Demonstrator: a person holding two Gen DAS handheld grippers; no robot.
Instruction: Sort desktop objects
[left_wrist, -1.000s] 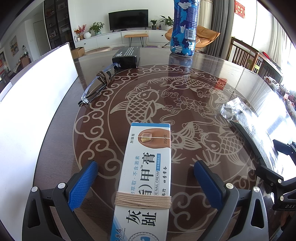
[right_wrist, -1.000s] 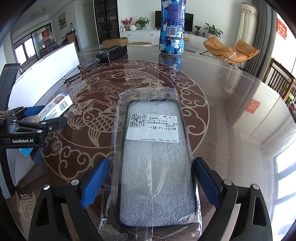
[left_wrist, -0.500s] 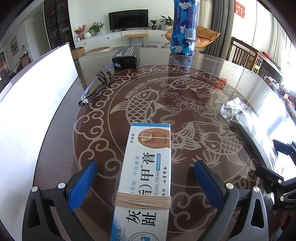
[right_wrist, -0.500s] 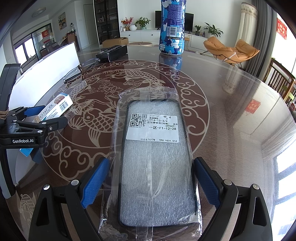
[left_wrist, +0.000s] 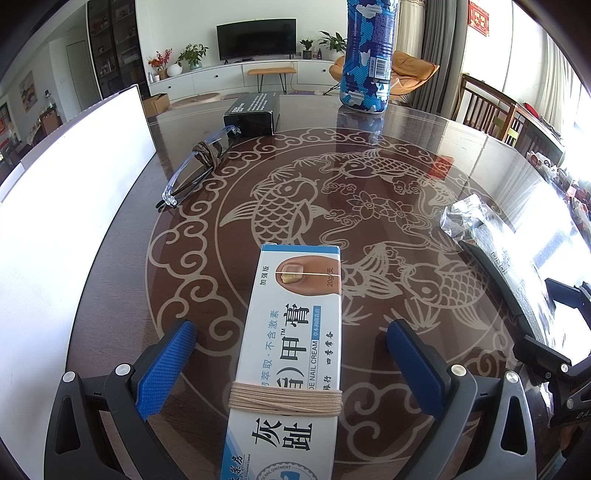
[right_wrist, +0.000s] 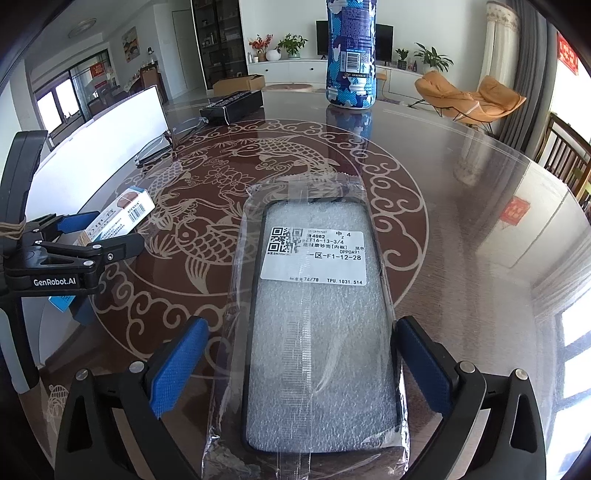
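Jaws of the right gripper (right_wrist: 299, 363) had just been opening and stood wide, pads clear of the bagged phone case (right_wrist: 317, 325) lying flat between them. Left gripper (left_wrist: 291, 373) gaped too, the nail cream box (left_wrist: 291, 350) resting untouched between its jaws. Beyond them on the counter (left_wrist: 369, 206), glasses (left_wrist: 195, 173), black box (left_wrist: 253, 112) and bottle (left_wrist: 365, 55) sat scattered, so sorting looked barely begun.

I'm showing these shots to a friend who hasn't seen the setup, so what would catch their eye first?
Probably the white nail cream box, bound with tan string, lying on the carp-patterned table between the open left gripper's blue fingers. Next, the bagged phone case with its printed label, lying between the right gripper's open fingers. At the far edge stands a tall blue camouflage bottle.
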